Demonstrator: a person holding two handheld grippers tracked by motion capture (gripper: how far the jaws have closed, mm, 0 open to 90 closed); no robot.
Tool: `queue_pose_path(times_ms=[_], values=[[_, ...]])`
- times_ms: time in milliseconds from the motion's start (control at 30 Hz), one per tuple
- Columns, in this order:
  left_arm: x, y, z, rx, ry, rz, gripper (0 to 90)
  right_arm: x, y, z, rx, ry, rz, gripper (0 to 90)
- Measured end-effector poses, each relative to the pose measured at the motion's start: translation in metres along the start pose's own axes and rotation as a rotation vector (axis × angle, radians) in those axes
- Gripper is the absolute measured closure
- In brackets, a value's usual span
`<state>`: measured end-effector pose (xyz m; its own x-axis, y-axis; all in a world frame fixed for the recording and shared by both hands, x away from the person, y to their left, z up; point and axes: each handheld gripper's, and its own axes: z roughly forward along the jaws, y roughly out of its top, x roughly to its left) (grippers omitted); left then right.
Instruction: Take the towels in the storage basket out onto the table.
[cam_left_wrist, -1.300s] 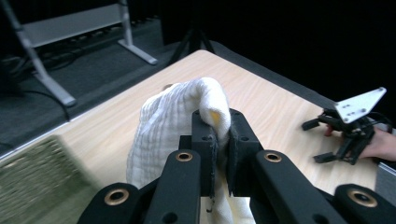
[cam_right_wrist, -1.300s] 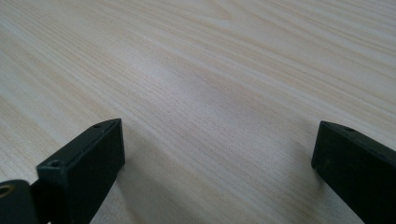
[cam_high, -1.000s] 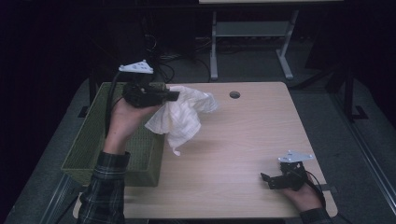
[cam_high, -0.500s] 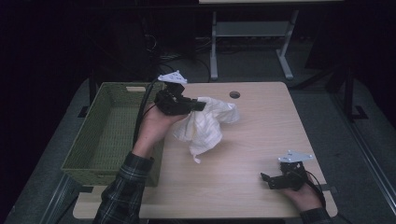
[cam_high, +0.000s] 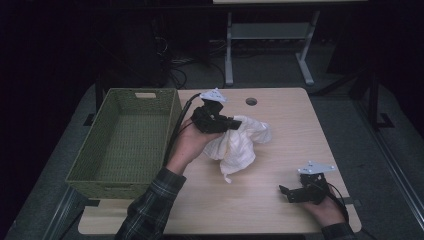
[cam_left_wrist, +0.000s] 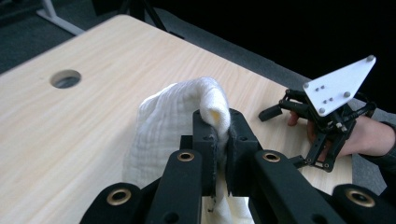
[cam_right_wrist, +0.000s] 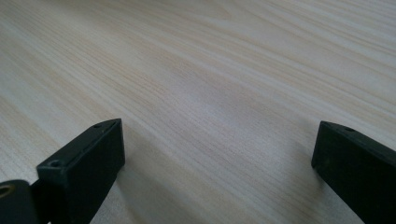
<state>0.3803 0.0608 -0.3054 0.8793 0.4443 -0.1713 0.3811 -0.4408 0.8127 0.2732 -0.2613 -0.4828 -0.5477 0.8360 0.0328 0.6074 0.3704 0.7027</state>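
**White cloth pinched in left gripper above table**

White cloth clamped between the jaws of the left gripper, a fold of it poking up past the jaw tips. Hangs bunched from those jaws, down and to the gripper's front, lower end trailing onto the wooden table. Held over the table's middle, just past the right rim of the green woven basket, which sits behind the left gripper at the table's left edge. Grey three-cornered plate atop the left gripper, cable running back along the basket wall. Left hand wrapped around the gripper body, plaid sleeve below it.

Round hole in the tabletop, ahead and to the far side of the left gripper, also seen in the left gripper view.

Right gripper well apart from the cloth, low on the table near the close right corner, held by the right hand. Jaws spread wide, nothing between them but bare wood grain. Same gripper seen beyond the cloth in the left gripper view, white plate tilted up.
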Motion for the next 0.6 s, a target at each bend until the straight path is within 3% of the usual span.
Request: queue_pose_path(times_ms=[300,600], values=[[-0.008,-0.022,0.040,0.056,-0.035,-0.022,84.0,0.000,0.000,0.000,0.000,0.000,-0.002,2.1],[-0.009,-0.047,0.072,0.128,-0.041,-0.035,83.9,0.000,0.000,0.000,0.000,-0.001,-0.004,2.1]])
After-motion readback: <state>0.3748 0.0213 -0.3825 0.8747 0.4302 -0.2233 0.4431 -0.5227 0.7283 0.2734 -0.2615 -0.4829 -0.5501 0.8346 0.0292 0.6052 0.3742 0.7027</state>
